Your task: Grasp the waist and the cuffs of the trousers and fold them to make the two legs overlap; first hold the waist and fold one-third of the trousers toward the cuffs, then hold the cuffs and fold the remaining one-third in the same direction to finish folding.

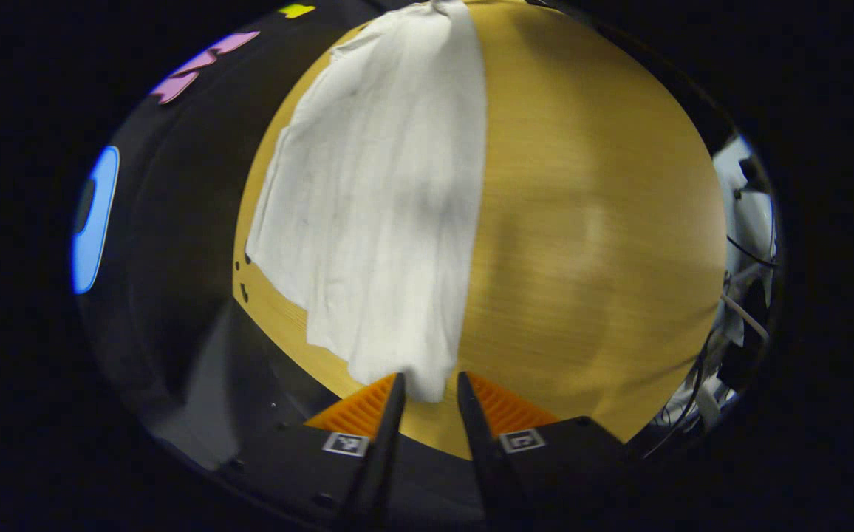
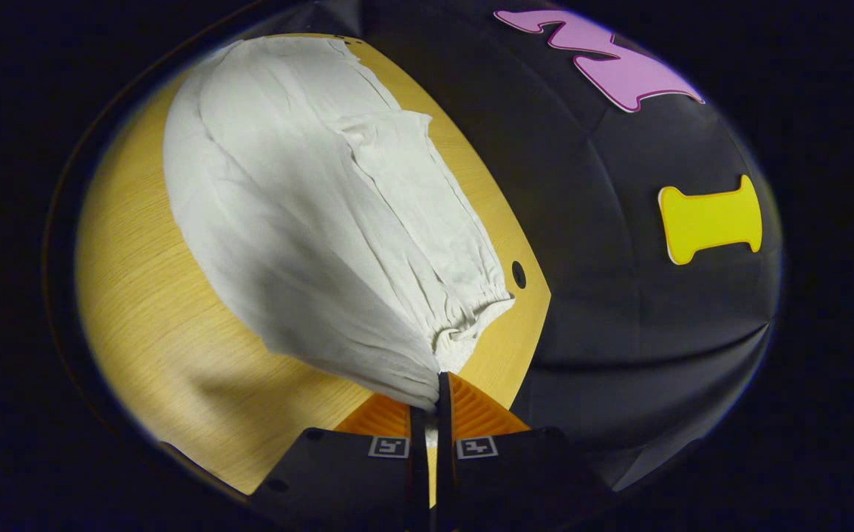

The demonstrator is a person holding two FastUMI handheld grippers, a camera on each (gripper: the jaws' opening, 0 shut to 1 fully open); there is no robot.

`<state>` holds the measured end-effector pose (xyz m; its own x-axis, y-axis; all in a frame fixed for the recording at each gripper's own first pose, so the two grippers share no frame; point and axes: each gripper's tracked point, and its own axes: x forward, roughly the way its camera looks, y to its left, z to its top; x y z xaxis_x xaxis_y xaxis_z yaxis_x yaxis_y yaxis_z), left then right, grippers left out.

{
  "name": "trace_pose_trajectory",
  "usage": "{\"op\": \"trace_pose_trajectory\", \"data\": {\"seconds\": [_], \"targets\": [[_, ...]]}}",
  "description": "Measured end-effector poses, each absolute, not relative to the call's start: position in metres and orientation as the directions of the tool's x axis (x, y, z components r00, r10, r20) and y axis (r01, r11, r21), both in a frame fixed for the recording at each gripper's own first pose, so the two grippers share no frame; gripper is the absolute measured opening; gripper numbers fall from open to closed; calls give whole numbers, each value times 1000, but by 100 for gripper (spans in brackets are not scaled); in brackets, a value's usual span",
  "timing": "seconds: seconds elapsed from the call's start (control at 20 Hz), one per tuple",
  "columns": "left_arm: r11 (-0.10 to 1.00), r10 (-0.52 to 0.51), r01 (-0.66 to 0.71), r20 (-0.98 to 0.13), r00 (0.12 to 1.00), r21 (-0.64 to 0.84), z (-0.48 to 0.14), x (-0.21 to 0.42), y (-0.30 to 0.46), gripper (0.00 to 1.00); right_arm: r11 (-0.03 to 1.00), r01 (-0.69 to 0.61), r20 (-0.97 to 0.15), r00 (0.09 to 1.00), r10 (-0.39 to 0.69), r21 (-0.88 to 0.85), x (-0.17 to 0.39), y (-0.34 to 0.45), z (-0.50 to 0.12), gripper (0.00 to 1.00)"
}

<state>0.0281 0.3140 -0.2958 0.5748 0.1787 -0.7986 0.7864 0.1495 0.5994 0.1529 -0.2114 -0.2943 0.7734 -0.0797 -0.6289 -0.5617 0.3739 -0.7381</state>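
1. Right gripper (image 2: 433, 410): jaws nearly closed, pinching an edge of the white trousers (image 2: 323, 222) beside the gathered elastic band (image 2: 471, 310).
2. Left gripper (image 1: 429, 403): jaws standing narrowly apart, a trouser corner lying between them; grip not certain.
3. Lying spread lengthwise on the worktop (image 1: 589, 222), near its far edge.
4. Looking already doubled, legs seemingly overlapping; thirds folds apparently remaining.

The white trousers (image 1: 375, 222) are seen stretched lengthwise over the wooden table (image 1: 589, 244). Their near end is caught between the fingers of the left gripper (image 1: 427, 388), which are held slightly apart around the cloth.
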Motion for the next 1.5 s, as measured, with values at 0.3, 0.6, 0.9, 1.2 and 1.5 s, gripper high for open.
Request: {"op": "trace_pose_trajectory", "data": {"seconds": [0.3, 0.6, 0.9, 1.2, 1.5], "targets": [[116, 209, 728, -734, 647, 675, -294, 66, 310, 82, 337, -580, -639, 763, -94, -742, 151, -210, -304, 8], [155, 273, 652, -667, 694, 742, -307, 95, 302, 17, 329, -584, -642, 760, -100, -742, 147, -209, -310, 8], [305, 276, 428, -509, 815, 851, -272, 121, 291, 5, 452, -484, -587, 801, -115, -749, 160, -207, -285, 8], [373, 273, 234, -347, 897, 898, -205, 177, 284, 5, 669, -297, -504, 853, -135, -682, 211, -190, -250, 8], [427, 294, 103, -245, 924, 899, -148, 257, 290, 5, 731, -200, -449, 879, -160, -652, 271, -184, -235, 8]]}}
